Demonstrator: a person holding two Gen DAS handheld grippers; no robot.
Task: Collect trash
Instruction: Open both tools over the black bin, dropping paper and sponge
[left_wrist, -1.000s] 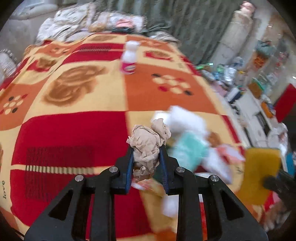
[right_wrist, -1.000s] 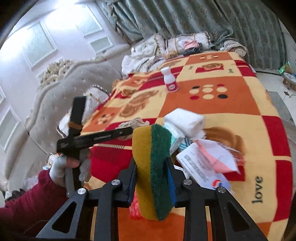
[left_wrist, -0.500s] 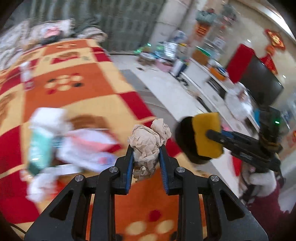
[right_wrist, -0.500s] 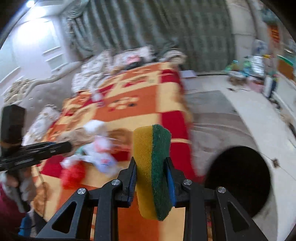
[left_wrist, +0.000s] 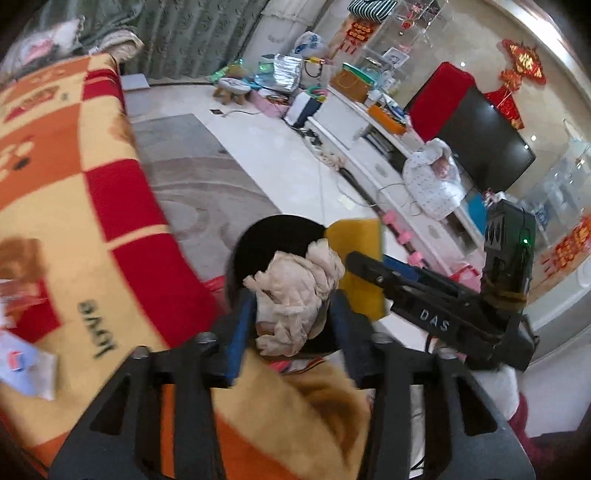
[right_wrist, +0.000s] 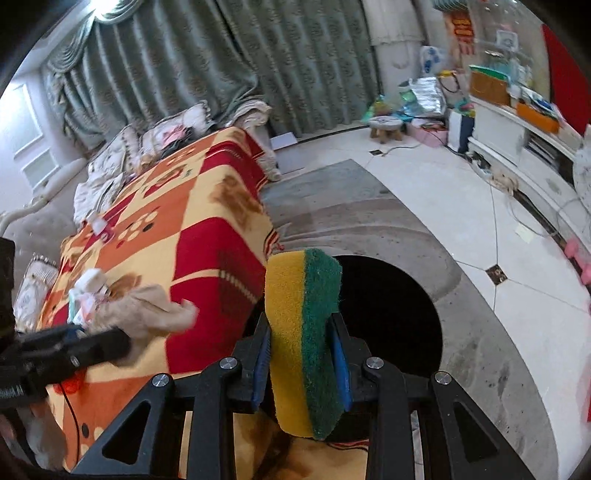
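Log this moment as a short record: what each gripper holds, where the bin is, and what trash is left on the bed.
left gripper: shut on crumpled paper
right gripper: shut on sponge
bin: black, open, on the floor beside the bed, just ahead of both grippers
paper and sponge: near the bin's mouth, neither released
left on bed: pile of wrappers, white bottle

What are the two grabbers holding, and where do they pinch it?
The left gripper pinches a crumpled paper wad by its lower half. The right gripper pinches a sponge across its flat faces, near the middle.
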